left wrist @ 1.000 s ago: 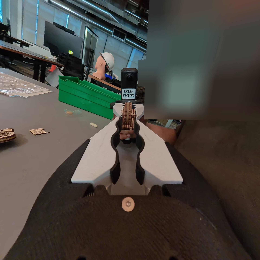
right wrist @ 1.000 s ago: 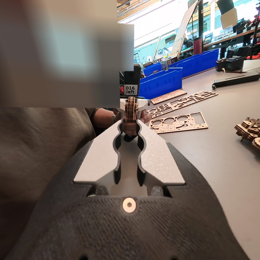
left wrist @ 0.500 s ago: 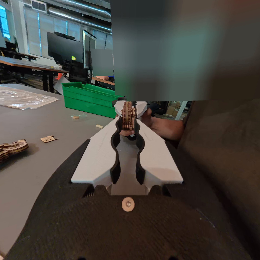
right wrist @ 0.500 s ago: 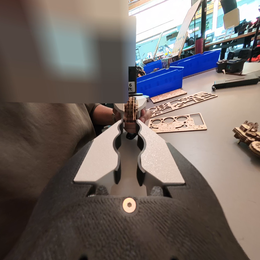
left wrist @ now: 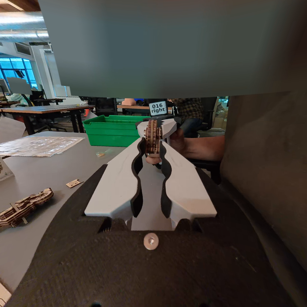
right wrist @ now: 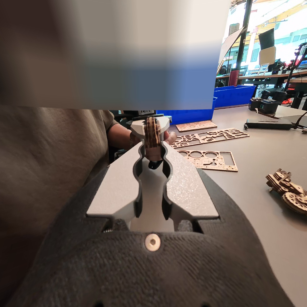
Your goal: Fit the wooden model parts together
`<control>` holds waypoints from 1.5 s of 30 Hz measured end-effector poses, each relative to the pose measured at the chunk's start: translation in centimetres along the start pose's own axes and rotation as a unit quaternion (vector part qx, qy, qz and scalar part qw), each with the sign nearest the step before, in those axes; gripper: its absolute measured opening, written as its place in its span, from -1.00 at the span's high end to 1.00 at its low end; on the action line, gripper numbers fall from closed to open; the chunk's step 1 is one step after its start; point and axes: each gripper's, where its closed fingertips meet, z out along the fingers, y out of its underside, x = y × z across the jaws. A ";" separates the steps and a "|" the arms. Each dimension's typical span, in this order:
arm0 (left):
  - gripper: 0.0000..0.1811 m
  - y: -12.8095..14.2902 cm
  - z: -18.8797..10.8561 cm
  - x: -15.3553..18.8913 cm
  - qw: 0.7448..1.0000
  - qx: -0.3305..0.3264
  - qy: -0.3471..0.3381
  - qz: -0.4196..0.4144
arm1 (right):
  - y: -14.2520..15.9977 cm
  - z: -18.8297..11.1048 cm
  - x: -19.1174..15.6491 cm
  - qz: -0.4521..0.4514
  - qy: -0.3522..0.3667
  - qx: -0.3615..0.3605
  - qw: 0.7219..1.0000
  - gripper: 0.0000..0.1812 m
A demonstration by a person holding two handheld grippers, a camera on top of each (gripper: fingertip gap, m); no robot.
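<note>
A small stack of wooden gear-like discs (left wrist: 152, 137) is held in the air between both grippers, which face each other tip to tip. My left gripper (left wrist: 152, 146) is shut on its near edge. The right gripper's white fingers (left wrist: 167, 129) grip its far edge. In the right wrist view the same wooden stack (right wrist: 152, 134) sits in my right gripper (right wrist: 152, 146), shut on it, with the left gripper's fingers (right wrist: 137, 128) behind it. A hand shows behind each far gripper.
A part-built wooden model (left wrist: 25, 209) lies on the grey table at left, also in the right wrist view (right wrist: 289, 187). A small wooden piece (left wrist: 74, 183), green bin (left wrist: 113, 131), plastic sheet (left wrist: 38, 146), punched wooden sheets (right wrist: 207, 159), blue bin (right wrist: 232, 94). The person's torso (right wrist: 49, 166) is close.
Both grippers have stayed shut on the wooden stack. The pair has swung and drawn closer to the person's torso, so the table and bins have shifted in both views.
</note>
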 end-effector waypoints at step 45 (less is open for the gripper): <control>0.84 1.6 0.0 -2.1 0.990 -0.023 0.001 -0.139 | 1.4 -0.4 1.3 0.015 0.040 -0.052 0.998 1.00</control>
